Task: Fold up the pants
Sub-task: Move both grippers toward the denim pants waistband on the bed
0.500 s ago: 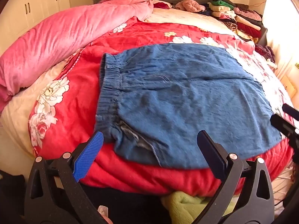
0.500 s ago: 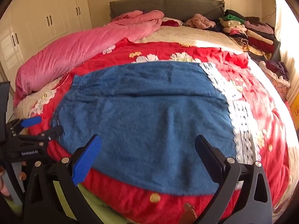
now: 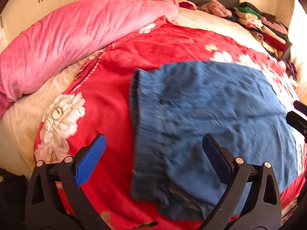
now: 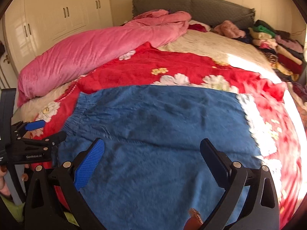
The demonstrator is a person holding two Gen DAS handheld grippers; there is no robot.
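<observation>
Blue denim pants (image 3: 211, 118) lie folded flat on the red flowered blanket (image 3: 107, 99), with the elastic waistband (image 3: 134, 99) on the left. My left gripper (image 3: 153, 153) is open and empty, low over the waistband corner at the near left. In the right wrist view the pants (image 4: 163, 134) fill the middle. My right gripper (image 4: 152, 157) is open and empty above the near edge of the pants. The left gripper (image 4: 41, 132) shows at the left edge of that view, and the right gripper's tips (image 3: 297, 115) show at the right edge of the left wrist view.
A rolled pink duvet (image 3: 76, 36) lies along the bed's left side. A pile of folded clothes (image 4: 272, 44) sits at the far right by the grey headboard (image 4: 191, 7). White wardrobes (image 4: 57, 15) stand to the left. The bed's near edge is just below both grippers.
Both grippers have moved forward and lower over the pants. The left view has swung left, so the pants sit further right in it. Both stay open.
</observation>
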